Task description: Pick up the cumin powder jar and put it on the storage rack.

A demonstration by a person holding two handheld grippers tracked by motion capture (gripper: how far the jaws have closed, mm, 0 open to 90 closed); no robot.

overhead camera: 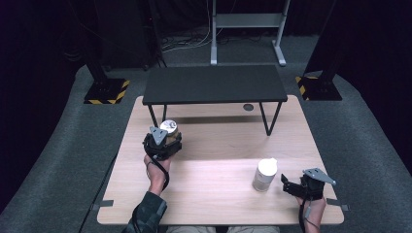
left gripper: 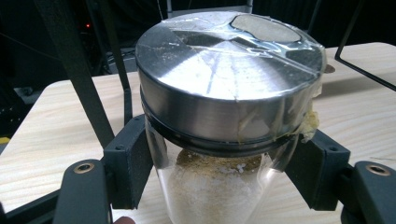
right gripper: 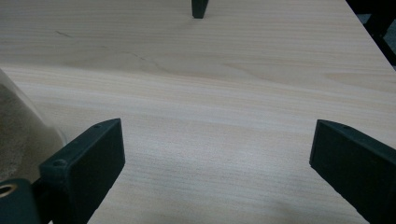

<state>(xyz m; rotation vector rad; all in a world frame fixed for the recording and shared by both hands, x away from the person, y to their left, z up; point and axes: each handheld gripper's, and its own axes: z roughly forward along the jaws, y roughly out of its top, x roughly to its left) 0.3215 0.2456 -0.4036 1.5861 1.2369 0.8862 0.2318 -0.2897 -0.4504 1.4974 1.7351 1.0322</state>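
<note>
Left gripper view, jar (left gripper: pixel 224 140) clamped between left hand-held gripper (left gripper: pixel 219 172) jaws

Pretty sure we're in a lab or recording studio here: black walls all round, grey carpet (overhead camera: pixel 58 141), hazard-striped rig bases (overhead camera: pixel 106 92), loose cables on the floor (overhead camera: pixel 187 42), a metal stand (overhead camera: pixel 248 29), and a plain wood tabletop (overhead camera: pixel 214 194) with a small black shelf (overhead camera: pixel 214 83).

Dim, dark surroundings — overhead light pools on the table (overhead camera: pixel 218 145); soft focus.
</note>
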